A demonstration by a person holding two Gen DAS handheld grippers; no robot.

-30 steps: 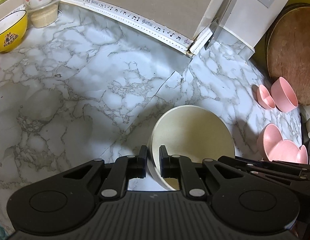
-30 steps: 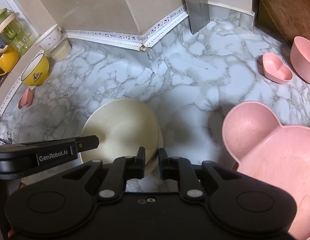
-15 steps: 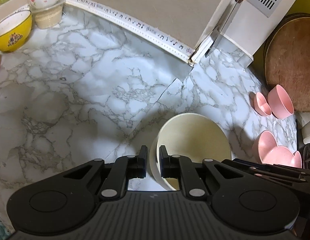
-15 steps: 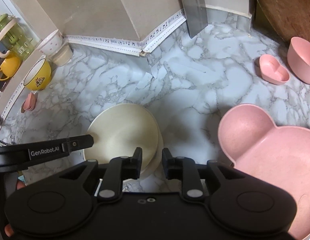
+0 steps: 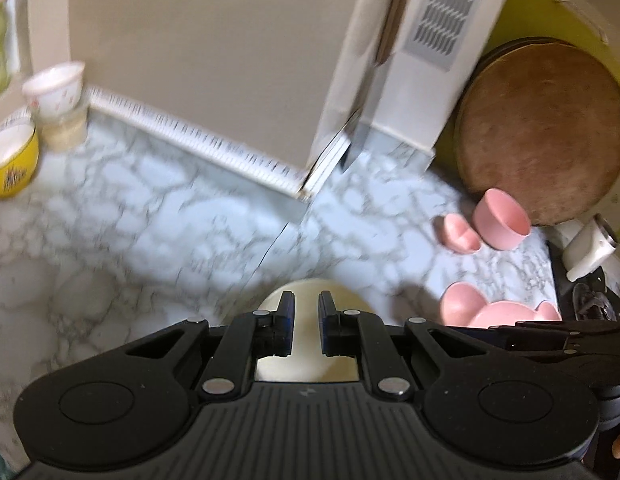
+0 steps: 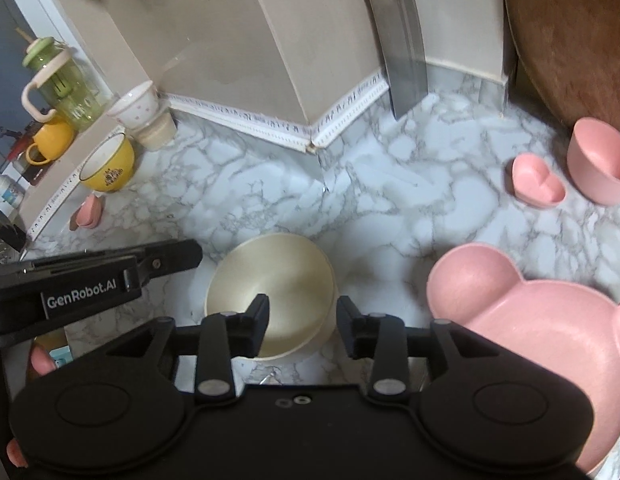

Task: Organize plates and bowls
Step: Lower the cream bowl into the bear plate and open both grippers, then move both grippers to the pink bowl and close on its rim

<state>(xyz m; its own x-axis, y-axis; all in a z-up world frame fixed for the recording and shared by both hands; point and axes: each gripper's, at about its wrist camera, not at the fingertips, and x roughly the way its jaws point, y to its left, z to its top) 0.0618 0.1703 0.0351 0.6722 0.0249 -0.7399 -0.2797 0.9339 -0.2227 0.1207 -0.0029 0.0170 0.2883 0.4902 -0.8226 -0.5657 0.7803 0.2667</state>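
A cream bowl stands on the marble counter, nested in another cream bowl. My right gripper is open, its fingers either side of the bowl's near right rim, not touching. My left gripper is open a little and raised above the same bowl, empty; it also shows in the right wrist view left of the bowl. A pink bear-shaped plate lies to the right. A pink heart dish and a pink bowl stand at the far right.
A yellow bowl, a white patterned bowl stacked on a beige cup, and a small pink dish sit at the far left. A round wooden board leans at the back right. A knife holder stands at the back.
Both grippers let go of the cream bowl's rim. The right one opened wide. The left one opened slightly and lifted up and back; its view is blurred by motion.
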